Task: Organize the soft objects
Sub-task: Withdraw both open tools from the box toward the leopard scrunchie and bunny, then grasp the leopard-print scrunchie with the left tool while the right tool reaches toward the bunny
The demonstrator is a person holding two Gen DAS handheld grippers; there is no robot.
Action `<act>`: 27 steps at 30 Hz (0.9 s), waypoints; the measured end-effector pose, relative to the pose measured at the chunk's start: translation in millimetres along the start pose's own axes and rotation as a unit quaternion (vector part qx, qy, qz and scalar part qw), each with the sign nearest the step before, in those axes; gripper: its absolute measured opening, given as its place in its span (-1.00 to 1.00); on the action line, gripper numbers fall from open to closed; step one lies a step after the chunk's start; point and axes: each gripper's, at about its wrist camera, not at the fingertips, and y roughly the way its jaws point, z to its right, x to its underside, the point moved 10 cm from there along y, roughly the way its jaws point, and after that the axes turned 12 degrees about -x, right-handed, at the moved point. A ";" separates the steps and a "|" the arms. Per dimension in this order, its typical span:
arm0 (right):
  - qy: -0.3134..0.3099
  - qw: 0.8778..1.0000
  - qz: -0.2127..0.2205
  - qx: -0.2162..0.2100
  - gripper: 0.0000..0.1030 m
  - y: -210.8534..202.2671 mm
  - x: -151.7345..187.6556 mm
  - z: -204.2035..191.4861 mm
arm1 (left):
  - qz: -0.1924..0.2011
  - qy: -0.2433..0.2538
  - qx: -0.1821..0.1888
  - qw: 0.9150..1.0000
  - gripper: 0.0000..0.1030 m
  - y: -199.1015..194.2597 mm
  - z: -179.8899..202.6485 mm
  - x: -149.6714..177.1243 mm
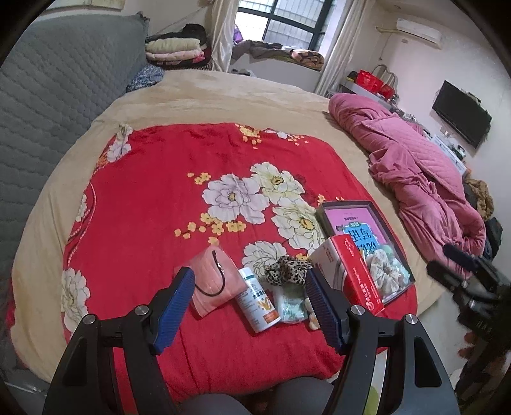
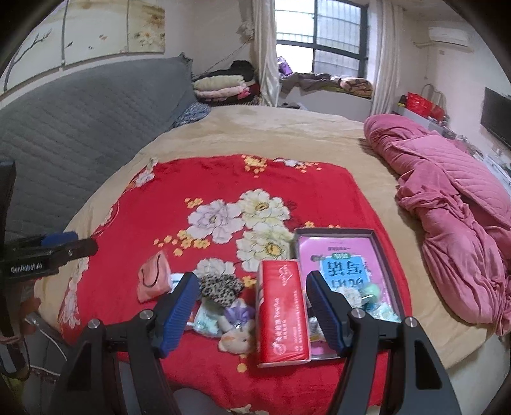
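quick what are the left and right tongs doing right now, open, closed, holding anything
Left tongs: open, empty, above the items on the red blanket.
Right tongs: open, empty, holding nothing.

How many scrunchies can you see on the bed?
2 for certain: a leopard scrunchie on the red blanket beside the white bottle, and a pale floral scrunchie in the open box. More may be hidden behind the red carton.

Both cameras sit low at the foot of the bed [image 1: 204,89], looking down and forward over the red flowered blanket [image 2: 204,191] toward the window [image 1: 287,22], close to the same red tissue box [image 2: 281,306].
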 end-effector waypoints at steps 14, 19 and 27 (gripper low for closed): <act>-0.020 0.998 -0.062 -0.021 0.35 52.2 52.6 -23.2 | -0.042 0.011 0.004 0.999 0.43 36.1 12.1 25.9; -0.023 0.996 -0.086 -0.028 0.35 71.3 77.6 -26.1 | -0.060 0.024 0.016 0.998 0.43 56.8 32.8 32.5; -0.031 0.993 -0.114 -0.015 0.35 99.3 108.2 -23.9 | -0.096 0.042 0.020 0.994 0.43 99.8 53.9 37.7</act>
